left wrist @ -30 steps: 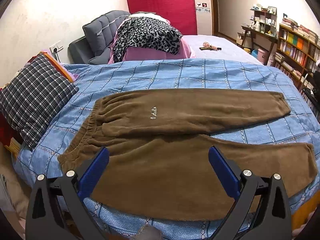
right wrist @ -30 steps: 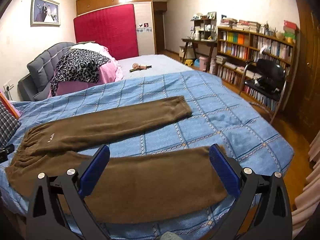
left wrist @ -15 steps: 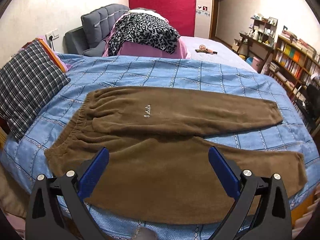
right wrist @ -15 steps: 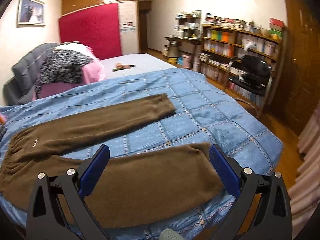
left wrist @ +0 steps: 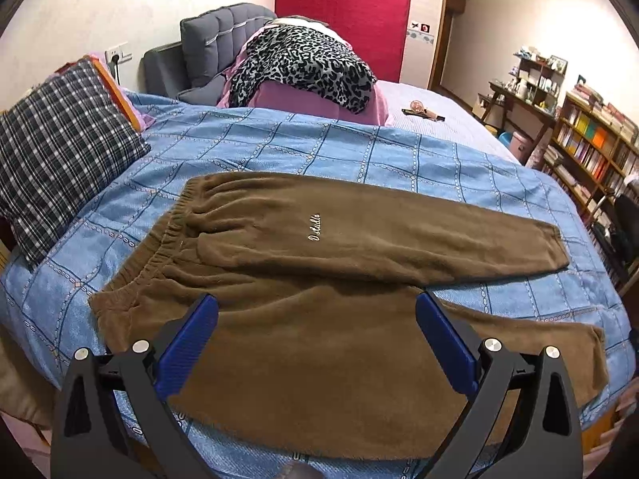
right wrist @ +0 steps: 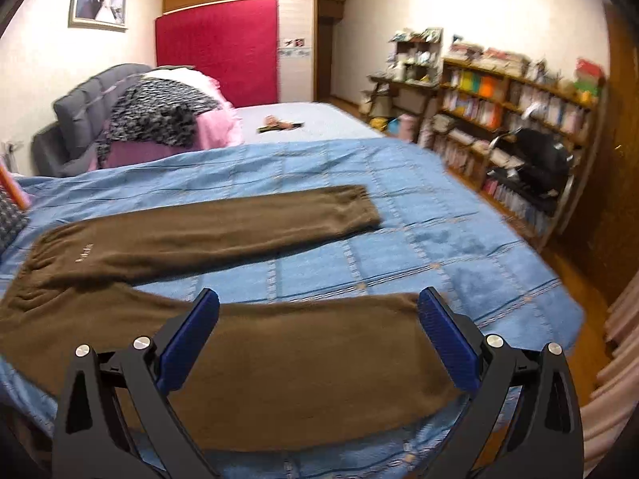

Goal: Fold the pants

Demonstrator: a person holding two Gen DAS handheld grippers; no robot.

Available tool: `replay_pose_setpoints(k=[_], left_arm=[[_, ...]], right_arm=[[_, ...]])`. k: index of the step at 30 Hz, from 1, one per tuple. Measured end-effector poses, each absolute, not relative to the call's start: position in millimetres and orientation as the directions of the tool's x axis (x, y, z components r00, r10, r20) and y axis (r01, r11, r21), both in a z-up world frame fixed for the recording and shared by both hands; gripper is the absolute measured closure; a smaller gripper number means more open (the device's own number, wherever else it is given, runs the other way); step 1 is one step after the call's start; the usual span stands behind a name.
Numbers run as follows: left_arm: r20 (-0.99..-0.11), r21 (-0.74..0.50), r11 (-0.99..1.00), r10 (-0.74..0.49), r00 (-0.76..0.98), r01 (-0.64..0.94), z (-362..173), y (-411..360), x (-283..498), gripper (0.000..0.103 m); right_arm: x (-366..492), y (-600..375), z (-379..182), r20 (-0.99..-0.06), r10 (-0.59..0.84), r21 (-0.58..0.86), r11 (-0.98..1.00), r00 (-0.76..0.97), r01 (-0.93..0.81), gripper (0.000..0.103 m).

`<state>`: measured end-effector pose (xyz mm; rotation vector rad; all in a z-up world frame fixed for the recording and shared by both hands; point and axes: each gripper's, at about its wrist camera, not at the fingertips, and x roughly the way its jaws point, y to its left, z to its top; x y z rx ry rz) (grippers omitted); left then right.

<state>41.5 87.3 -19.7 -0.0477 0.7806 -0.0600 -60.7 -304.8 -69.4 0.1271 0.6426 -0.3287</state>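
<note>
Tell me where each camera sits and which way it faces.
Left wrist: on the left gripper, above the near bed edge, facing the pants waistband end and headboard; only its open fingers show.
Right wrist: on the right gripper, facing the near leg's cuff end and the bookshelf; only its open fingers show.
Shared: the pants, blue quilt, red panel.

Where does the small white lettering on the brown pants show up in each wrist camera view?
Left wrist: the white lettering sits near picture centre, on the far leg of the pants.
Right wrist: far left, small and blurred.
Shared landmark: the leopard-print blanket behind.
</note>
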Motion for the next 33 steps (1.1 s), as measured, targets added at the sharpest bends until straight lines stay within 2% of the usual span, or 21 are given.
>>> replay_pose_setpoints(k=[9, 16, 20, 24, 33], left_arm=[[-0.707, -0.074, 0.997, -0.035, 0.706, -0.025, -26.7, 123.4, 61.4, 0.007], [-0.722, -0.076, 0.993, 0.006, 0.692, -0.089, -31.6, 156.0, 92.2, 0.007], [-0.736, -0.066, 0.99, 0.037, 0.676, -0.127, -37.8, 174.1, 118.2, 0.007], [-0.751, -0.049, 0.983, 0.081, 0.656, -0.177, -47.4, 196.9, 153.9, 0.007], [-0.788, -0.03, 0.97, 0.126, 0.603, -0.242, -78.9, 239.0, 235.1, 0.007]], right_arm=[[-51.0, -323.4, -81.4, -0.67, -0.184, 0.133, 0.924, 0.719, 0.36, 0.003], [-40.0, -315.9, -87.4, -0.677, -0.164, 0.135, 0.931, 0.717, 0.34, 0.003], [-29.8, -328.3, -91.7, -0.68, -0.087, 0.247, 0.908, 0.728, 0.339, 0.003], [-18.9, -323.8, -90.4, -0.684, -0.128, 0.193, 0.918, 0.718, 0.347, 0.003], [23.5, -310.5, -104.9, -0.718, -0.074, 0.199, 0.931, 0.692, 0.305, 0.003]])
